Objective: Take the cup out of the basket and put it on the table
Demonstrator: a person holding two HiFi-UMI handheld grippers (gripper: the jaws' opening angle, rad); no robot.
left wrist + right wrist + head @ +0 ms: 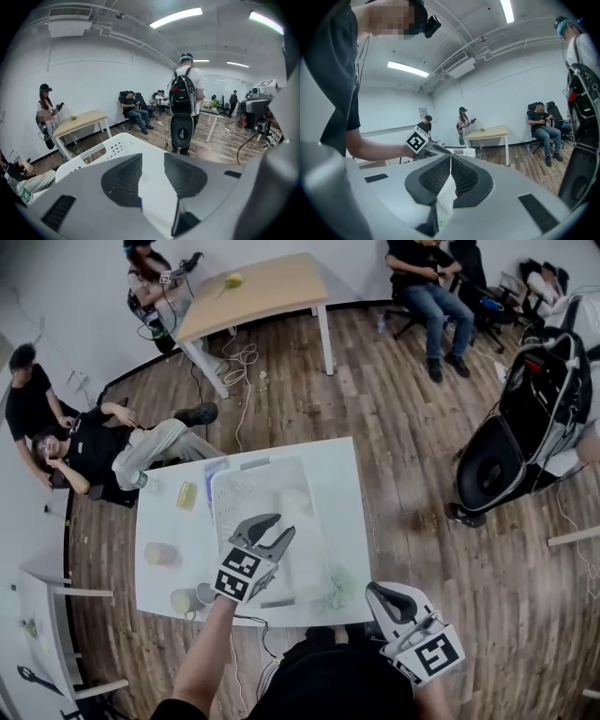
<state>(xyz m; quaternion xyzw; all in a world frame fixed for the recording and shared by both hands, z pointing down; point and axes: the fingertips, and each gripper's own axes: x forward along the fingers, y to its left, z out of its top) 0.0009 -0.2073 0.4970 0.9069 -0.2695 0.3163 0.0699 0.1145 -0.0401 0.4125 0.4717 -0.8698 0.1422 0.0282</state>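
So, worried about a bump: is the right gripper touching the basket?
Apart. Head view: table shows between the right gripper and the basket.

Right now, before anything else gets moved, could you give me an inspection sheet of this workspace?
Surface: white table on a wooden floor.
Job's things: white basket on the table, contents too blurred to tell; pale cups stand on the table left of it.
Clutter: greenish bundle by the basket's near right corner.
Grippers: left gripper open, empty, above the basket; right gripper shut, off the table's near edge.
Cables: dark cable below the near edge; white cable on the floor beyond.
Surroundings: seated people, wooden desk, black backpack.
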